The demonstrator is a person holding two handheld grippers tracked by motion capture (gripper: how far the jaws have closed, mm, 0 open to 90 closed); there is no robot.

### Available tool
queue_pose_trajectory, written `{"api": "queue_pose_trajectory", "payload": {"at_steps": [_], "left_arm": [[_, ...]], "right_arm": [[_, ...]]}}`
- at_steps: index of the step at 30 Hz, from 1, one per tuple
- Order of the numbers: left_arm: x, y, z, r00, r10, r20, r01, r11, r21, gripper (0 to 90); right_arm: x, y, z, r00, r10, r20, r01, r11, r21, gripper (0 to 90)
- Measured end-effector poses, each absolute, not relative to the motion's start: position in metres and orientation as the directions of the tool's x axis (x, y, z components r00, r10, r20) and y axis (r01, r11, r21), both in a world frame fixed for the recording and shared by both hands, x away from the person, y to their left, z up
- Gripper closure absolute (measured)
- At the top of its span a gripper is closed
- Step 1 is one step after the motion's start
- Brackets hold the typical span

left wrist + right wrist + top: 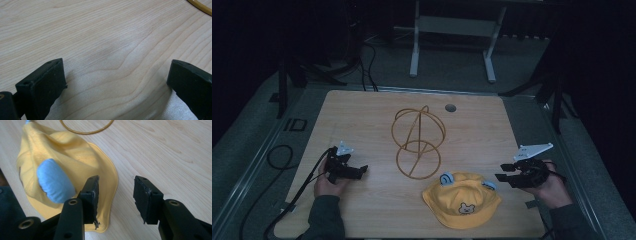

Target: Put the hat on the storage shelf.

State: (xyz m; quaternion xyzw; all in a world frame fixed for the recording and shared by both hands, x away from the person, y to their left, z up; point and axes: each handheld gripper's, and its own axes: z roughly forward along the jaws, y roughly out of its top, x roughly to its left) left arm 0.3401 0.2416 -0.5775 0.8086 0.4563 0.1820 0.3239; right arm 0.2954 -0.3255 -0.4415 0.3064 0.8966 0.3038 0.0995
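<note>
Yellow hat (462,200) lies just beside the right tool (506,178), spread, empty; left tool (360,170) spread.

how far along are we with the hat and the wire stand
Nothing looks done: the yellow hat lies flat on the table, apart from the wire stand. In hand: right tongs hang open at its brim, gripping nothing. Left tongs are open and idle. Grasping and moving remain.

Soft yellow cloth hat (462,199): yellow all over, two pale blue padded ears (54,181), small white bear face printed at the brim. Thin wire stand of rings (418,142): golden brown. Pale wooden bench (362,120): light beige, wavy grain, one grey round plug. Jaws on both grippers: matte black.
</note>
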Motion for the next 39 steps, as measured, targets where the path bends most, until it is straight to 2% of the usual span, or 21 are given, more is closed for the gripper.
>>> {"api": "queue_pose_trajectory", "payload": {"at_steps": [39], "left_arm": [[0.340,0.242,-0.577,0.517,0.856,-0.001,0.620,-0.373,0.690,1.5]], "right_arm": [[0.300,-0.291,-0.422,-0.887,0.460,-0.027,0.364,0.735,0.572,59.8]]}}
